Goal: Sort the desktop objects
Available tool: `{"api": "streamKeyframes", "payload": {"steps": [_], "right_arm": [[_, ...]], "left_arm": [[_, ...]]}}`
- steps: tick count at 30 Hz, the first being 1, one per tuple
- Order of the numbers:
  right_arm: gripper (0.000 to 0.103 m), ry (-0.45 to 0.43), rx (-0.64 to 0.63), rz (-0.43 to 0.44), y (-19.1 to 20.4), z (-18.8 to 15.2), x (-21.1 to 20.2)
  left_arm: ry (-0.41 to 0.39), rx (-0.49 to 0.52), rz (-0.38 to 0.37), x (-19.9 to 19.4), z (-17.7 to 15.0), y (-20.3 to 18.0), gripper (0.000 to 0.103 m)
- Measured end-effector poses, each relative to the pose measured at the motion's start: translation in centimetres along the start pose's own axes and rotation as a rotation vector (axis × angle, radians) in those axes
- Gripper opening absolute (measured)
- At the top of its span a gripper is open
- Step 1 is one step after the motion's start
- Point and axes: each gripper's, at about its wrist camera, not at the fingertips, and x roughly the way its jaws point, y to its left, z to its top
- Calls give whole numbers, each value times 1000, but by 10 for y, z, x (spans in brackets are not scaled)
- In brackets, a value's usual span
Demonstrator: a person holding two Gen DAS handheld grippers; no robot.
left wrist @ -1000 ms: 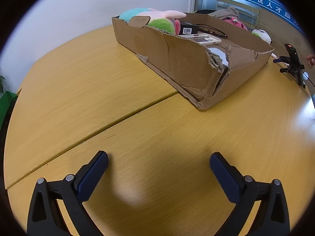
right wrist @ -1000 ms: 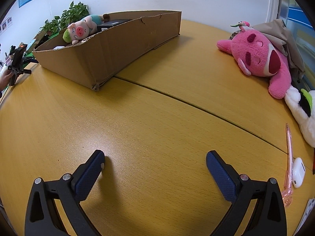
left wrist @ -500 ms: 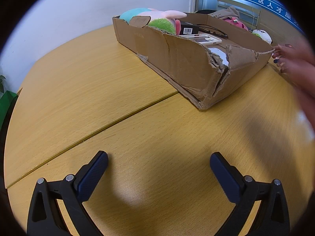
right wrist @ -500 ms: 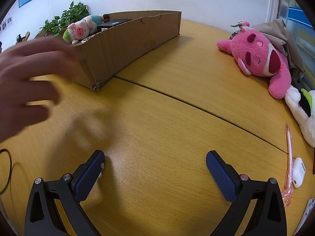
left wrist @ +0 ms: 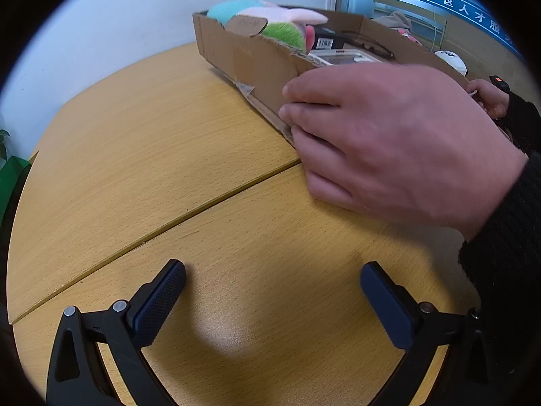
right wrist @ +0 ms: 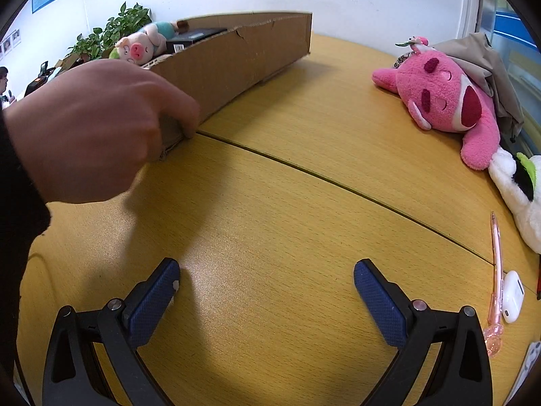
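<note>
A shallow torn cardboard box [left wrist: 250, 61] [right wrist: 243, 57] stands on the wooden table and holds a plush pig [right wrist: 137, 45], a dark flat box [right wrist: 194, 37] and other items. A person's bare hand [left wrist: 395, 142] [right wrist: 91, 125] grips the box's near corner. My left gripper [left wrist: 272, 291] rests open over bare table in front of the box. My right gripper [right wrist: 267, 287] is open too, with nothing between its fingers. A pink plush bear [right wrist: 446, 98], a white plush [right wrist: 520, 189], a pink pen [right wrist: 495, 277] and a white earbud case [right wrist: 512, 296] lie to its right.
A table seam [right wrist: 338, 186] runs across in front of both grippers. A grey cloth [right wrist: 483, 64] lies behind the pink bear. A potted plant [right wrist: 108, 34] stands past the box. A second hand in a dark sleeve [left wrist: 490, 98] shows at the far right of the left wrist view.
A person's hand has come in from the side and now holds the box's near corner. The box has turned slightly. Both grippers stay in place, open.
</note>
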Motion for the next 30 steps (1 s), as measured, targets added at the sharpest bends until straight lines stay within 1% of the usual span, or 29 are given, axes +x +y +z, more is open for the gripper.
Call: {"api": "streamKeyframes", "payload": {"steps": [30], "right_arm": [[103,0,-2,-2,1,1,1]], "left_arm": [[3,-1,-1,3,-9,-1,103]]}}
